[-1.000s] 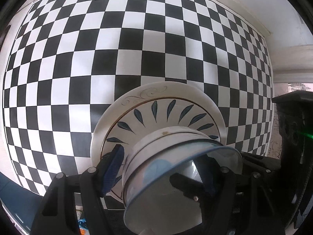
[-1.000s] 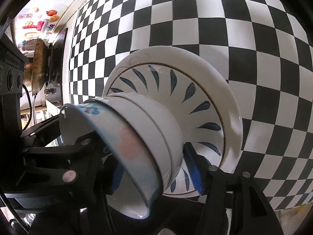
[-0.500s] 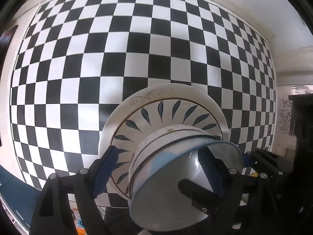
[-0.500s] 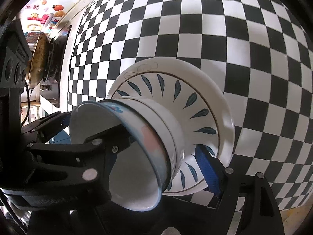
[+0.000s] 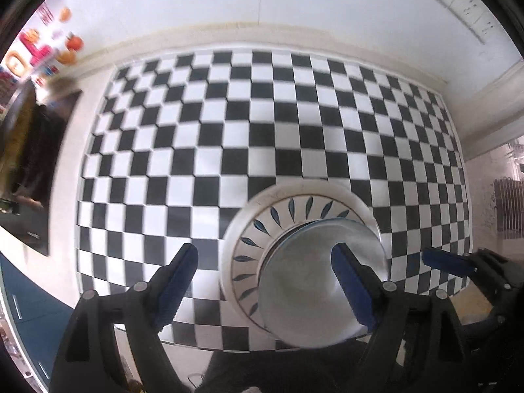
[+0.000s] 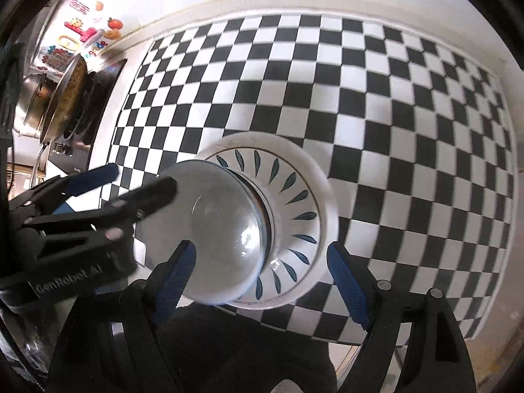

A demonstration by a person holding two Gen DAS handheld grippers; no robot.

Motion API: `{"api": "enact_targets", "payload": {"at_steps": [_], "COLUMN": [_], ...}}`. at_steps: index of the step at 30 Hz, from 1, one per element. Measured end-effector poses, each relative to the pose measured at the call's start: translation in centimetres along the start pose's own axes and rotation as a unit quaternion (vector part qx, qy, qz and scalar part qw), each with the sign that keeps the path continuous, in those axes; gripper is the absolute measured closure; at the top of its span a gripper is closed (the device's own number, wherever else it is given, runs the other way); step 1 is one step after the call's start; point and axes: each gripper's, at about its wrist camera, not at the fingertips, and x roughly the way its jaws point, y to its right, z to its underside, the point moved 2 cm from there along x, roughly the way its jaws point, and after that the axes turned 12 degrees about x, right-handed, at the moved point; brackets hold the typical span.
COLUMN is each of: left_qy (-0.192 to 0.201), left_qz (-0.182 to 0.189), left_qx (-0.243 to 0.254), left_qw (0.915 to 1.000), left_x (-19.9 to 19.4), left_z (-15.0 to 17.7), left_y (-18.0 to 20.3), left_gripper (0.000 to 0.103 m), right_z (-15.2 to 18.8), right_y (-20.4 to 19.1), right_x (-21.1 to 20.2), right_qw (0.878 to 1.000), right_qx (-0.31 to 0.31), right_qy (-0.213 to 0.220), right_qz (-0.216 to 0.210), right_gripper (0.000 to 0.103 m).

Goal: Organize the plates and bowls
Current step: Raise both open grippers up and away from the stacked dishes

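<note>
We look almost straight down on a counter (image 5: 452,104) covered by a black-and-white checkered mat (image 5: 249,137). On the mat, toward its near edge, stands a white plate (image 5: 235,245) with dark blue leaf marks ringed around its well, and in that well sits a stack of bowls (image 5: 311,281); the topmost bowl is pale inside with a bluish rim, and at least one more white bowl shows beneath it in the right wrist view. We cannot count the stack with certainty. The left tool (image 5: 262,285) hangs above the dishes with its jaws spread wide, having just been opening; its blue pads (image 5: 177,285) press on nothing, one lying over the mat to the left of the plate, the other over the inside of the top bowl. The right tool (image 6: 258,281) stands likewise wide apart after just opening, its left pad crossing the bowl's near rim in the picture and its right pad over the plate's near edge, neither gripping. We find no dish held by either tool; plate and bowls rest on the mat on their own. In the right wrist view the left tool's black frame crosses in front of the bowl from the left. At the far left of the counter we note a black stove (image 6: 98,104) bearing metal pans (image 6: 55,104), with coloured magnets (image 6: 78,37) on the surface behind them. Parts of both views are blurred.
</note>
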Motion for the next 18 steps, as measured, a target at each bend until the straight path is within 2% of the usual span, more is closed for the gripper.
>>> {"api": "enact_targets", "payload": {"at_steps": [2,5,6,9,13,18], "left_qy": [0.018,0.042,0.049,0.076,0.115,0.134], "left_qz": [-0.013,-0.025,-0.025,-0.024,-0.044,-0.050], "left_qx": [0.003,0.006,0.007,0.001,0.015,0.029], "left_qw": [0.9997,0.9988,0.9985,0.9968,0.9923,0.9893], "left_x": [-1.4,-3.3,-4.0,-5.8,-8.3,-10.0], "left_z": [0.3,0.8,1.0,1.2,1.6,1.9], "left_y": [0.0,0.1,0.0,-0.2,0.2,0.4], "left_gripper": [0.020,0.020,0.020,0.020,0.020,0.020], "right_z": [0.5,1.3,1.6,2.5,3.5,4.8], "right_y": [-0.1,-0.5,-0.5,-0.5,-0.4,-0.6], "right_x": [-1.1,-2.9,-3.6,-5.6,-8.1,-11.2], "right_qw": [1.000,0.999,0.998,0.996,0.992,0.982], "right_qx": [-0.001,0.001,0.001,0.011,0.030,0.048], "right_qy": [0.017,0.046,0.057,0.087,0.120,0.171], "right_qz": [0.007,0.019,0.024,0.033,0.038,0.059], "right_gripper": [0.018,0.005,0.004,0.004,0.004,0.003]}}
